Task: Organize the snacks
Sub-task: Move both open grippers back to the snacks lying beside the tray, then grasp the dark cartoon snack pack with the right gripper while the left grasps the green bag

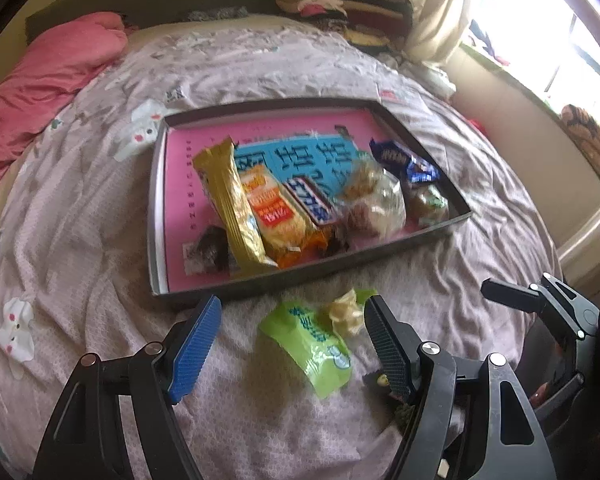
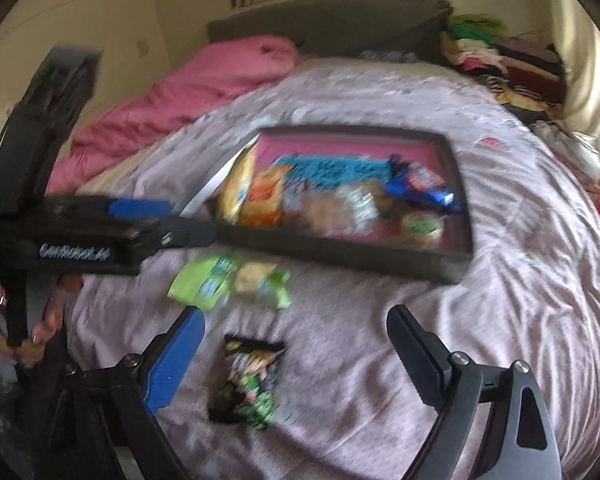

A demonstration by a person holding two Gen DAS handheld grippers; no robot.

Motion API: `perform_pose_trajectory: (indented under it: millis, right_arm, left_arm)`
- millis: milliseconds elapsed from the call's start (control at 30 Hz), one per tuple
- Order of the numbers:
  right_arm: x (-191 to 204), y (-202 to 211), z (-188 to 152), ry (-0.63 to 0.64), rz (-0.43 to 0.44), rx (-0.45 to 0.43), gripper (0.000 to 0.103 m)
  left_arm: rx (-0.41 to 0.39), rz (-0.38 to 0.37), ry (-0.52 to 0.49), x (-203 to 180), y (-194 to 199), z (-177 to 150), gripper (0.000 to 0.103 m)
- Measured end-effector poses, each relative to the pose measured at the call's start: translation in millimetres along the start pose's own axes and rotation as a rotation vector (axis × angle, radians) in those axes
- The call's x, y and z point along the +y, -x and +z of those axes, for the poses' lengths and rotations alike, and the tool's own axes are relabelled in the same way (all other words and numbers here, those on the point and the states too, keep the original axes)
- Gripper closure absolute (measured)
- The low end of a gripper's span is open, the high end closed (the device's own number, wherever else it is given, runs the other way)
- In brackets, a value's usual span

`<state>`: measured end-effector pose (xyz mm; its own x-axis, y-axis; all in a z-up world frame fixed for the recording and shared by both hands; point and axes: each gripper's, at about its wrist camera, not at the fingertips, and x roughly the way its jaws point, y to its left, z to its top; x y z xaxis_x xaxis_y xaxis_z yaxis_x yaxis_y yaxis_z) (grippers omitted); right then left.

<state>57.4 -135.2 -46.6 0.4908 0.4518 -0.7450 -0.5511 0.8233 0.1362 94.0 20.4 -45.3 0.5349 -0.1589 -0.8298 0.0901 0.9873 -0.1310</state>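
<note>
A dark shallow tray (image 1: 300,276) with a pink floor lies on the bed and holds several snacks: a gold wrapper (image 1: 228,204), an orange cracker pack (image 1: 276,212), a chocolate bar (image 1: 312,200), a clear bag (image 1: 376,196) and blue bars (image 1: 404,160). In front of it a green packet (image 1: 312,344) lies on the sheet, between the fingers of my open left gripper (image 1: 290,340), untouched. In the blurred right wrist view my right gripper (image 2: 296,356) stands wide open over a black-and-green packet (image 2: 248,384). The green packet (image 2: 220,276) and the tray (image 2: 340,248) lie beyond it.
A rumpled pale sheet (image 1: 100,240) covers the bed. A pink quilt (image 1: 48,76) lies at the back left and a pile of clothes (image 1: 340,4) at the back right. The left gripper (image 2: 168,222) and a person's hand (image 2: 40,328) fill the right view's left side.
</note>
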Motion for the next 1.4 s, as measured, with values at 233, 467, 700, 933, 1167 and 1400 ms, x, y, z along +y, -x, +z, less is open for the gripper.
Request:
perform_pose_trajectory:
  millis: [233, 467, 700, 933, 1167, 1400]
  right_arm:
    - [16.9, -19.8, -14.5, 0.072, 0.032, 0.108, 0.011]
    - [21.2, -34.2, -24.5, 0.093, 0.037, 0.163, 0.022]
    - [22.3, -44.1, -31.3, 0.113, 0.041, 0.196, 0.038]
    - [24.2, -49.6, -32.6, 0.136, 0.037, 0.193, 0.050]
    - [5.3, -48.4, -27.9, 0.072, 0.019, 0.174, 0.066]
    - [-20.2, -46.1, -21.7, -0.004, -0.058, 0.149, 0.067]
  left_arm:
    - [0.040, -0.038, -0.038, -5.5, -10.2, -5.8, 0.028]
    - [0.070, -0.055, -0.084, -10.1, -19.6, -8.6, 0.028]
    - [0.099, -0.068, -0.114, -13.1, -30.8, -11.6, 0.028]
    - [0.120, -0.068, -0.128, -15.1, -41.2, -10.1, 0.028]
    - [0.136, -0.071, -0.142, -15.7, -51.1, -9.0, 0.028]
    - [0.131, -0.084, -0.156, -18.0, -59.6, -6.9, 0.027]
